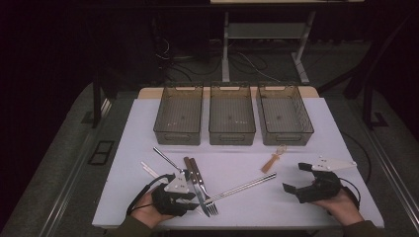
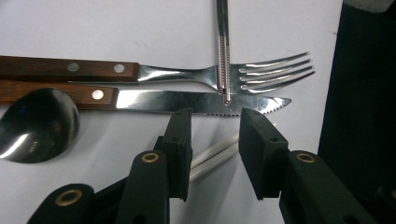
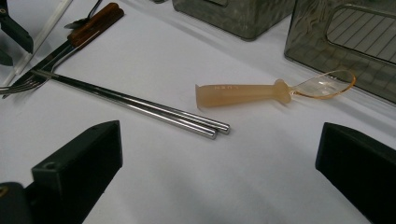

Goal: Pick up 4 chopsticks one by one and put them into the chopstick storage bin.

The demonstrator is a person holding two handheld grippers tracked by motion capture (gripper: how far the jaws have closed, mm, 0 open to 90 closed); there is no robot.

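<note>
Left tool lower centre of frame, jaws partly open, holding nothing, just short of knife beside fork, chopsticks across both, right tool wide open, empty, white surface.

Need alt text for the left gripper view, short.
The left tongs, jaws open, hover just short of a serrated knife with a wooden handle, on a white table. Beyond the knife lies a fork; metal chopsticks cross both, and a spoon bowl sits at left.
</note>
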